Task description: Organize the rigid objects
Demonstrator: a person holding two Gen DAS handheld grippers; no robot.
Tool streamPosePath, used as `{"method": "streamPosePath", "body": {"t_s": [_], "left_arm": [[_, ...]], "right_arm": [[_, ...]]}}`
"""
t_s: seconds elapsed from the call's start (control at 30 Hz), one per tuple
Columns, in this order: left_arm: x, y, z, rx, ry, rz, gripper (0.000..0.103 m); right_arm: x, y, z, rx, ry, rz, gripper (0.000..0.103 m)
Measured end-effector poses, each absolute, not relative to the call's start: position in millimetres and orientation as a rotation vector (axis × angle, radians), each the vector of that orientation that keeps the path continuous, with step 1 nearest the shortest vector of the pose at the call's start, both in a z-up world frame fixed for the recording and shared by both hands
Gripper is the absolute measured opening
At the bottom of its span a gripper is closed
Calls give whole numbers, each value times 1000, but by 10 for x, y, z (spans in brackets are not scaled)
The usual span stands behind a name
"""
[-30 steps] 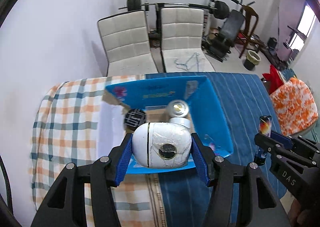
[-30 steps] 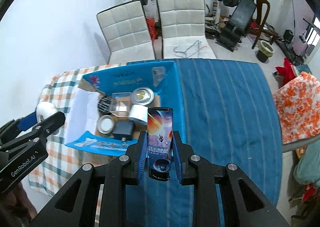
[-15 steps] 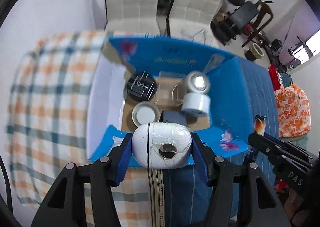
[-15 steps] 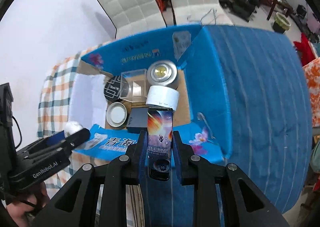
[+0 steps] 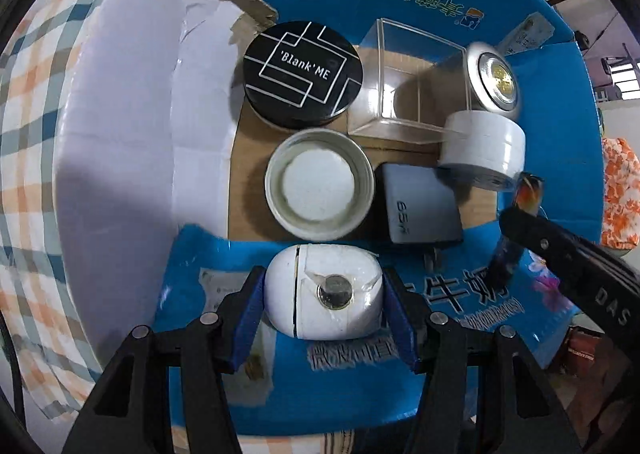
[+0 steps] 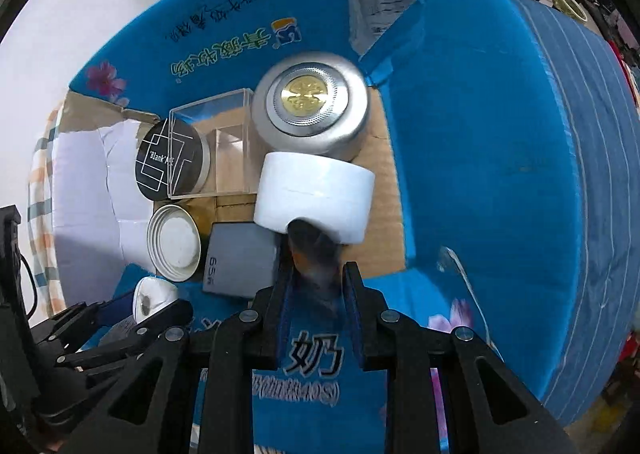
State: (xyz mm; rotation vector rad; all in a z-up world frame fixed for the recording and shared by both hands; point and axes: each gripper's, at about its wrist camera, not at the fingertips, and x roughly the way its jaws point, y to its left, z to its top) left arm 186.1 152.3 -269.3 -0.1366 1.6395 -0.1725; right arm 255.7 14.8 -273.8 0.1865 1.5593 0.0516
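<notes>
White case (image 5: 324, 292) in left tongs (image 5: 324, 294)

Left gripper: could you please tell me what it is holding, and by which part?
The left gripper clamps a white rounded plastic case by its two opposite ends.

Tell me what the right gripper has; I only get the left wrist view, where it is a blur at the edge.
Observer: The right gripper is shut on a slim dark case, pads on both sides.
Operator: Say what lies under its tip.
Observer: Its tip overlaps the near edge of the white tub, beside the grey charger; contact I cannot tell.
Operator: Find me free floor.
Observer: Bare cardboard shows right of the white tub and the silver tin.
</notes>
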Motion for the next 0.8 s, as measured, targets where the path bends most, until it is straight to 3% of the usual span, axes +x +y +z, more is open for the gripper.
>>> {"method": "streamPosePath", "body": {"t_s": [0.3,0.33,0.4,0.5,0.6,0.67,0.73,0.8], "left_arm": [[1792,1483,-2762,-75,1622,-154,54],[1822,1473,-2759,-63,1620,-151,54],[1796,1450,-2730,-38,1614,-141,56],[1760,1458,-2646,-43,1583,-127,74],[1723,1456,-2610,-38,1575,-117,75],[1685,1451,-2564,-31,1557,-113,81],[1661,1418,-2473,-16,1542,-93,103],[1622,1425,-2395,-2,1522,-74,103]], "right_arm": [[2550,242,-2917,165,1596,59,29],[2534,258,-2918,151,1593,57,30],[2492,263,-2932,134,1589,51,45],[2399,241,-2952,102,1584,17,51],[2338,198,-2904,74,1564,2,54],[2257,153,-2835,46,1533,1,67],[2216,144,-2719,5,1487,-3,75],[2237,155,-2592,-35,1443,-11,81]]}}
